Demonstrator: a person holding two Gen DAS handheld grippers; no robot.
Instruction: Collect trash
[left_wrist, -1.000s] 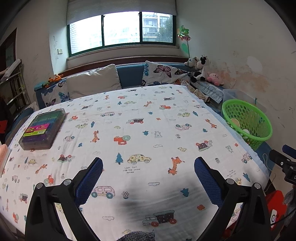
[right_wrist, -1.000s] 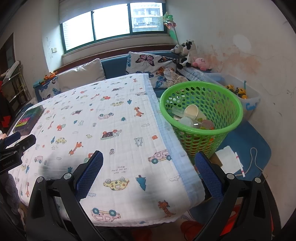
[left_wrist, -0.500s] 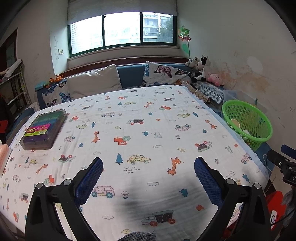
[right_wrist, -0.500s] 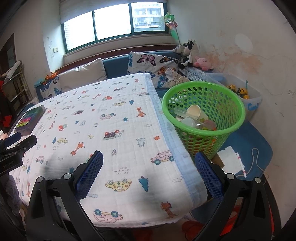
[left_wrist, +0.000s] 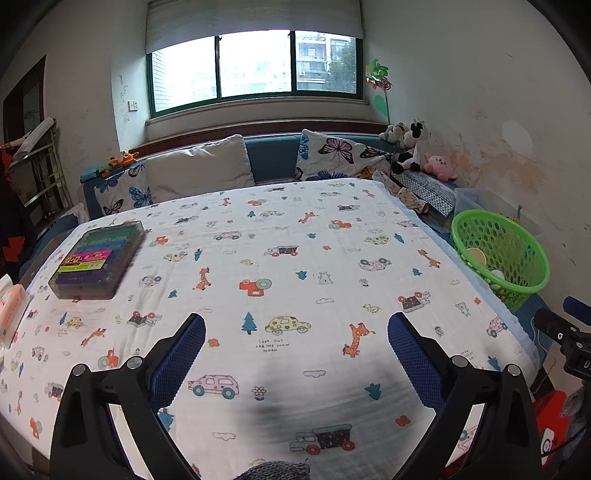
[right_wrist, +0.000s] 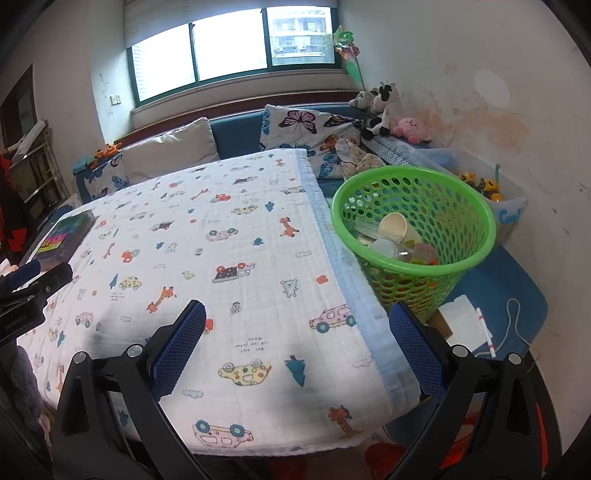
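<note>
Nearest to me, my left tongs (left_wrist: 295, 349) hang spread and empty over the cartoon-print cloth (left_wrist: 280, 266) on the worktop, and my right tongs (right_wrist: 297, 341) are spread and empty too, over the worktop's right edge. Just past the right tongs stands the green basket (right_wrist: 476, 210), beside the worktop edge, with cups and other trash (right_wrist: 393, 236) already lying inside. I see no loose trash on the cloth, so I judge collection is about done; the sensible move is a slow sweep before quitting. On the far left sit a clear case of coloured items (left_wrist: 98, 258) and a pink pack (left_wrist: 11, 314), which I'd leave alone, as neither looks like rubbish.
</note>
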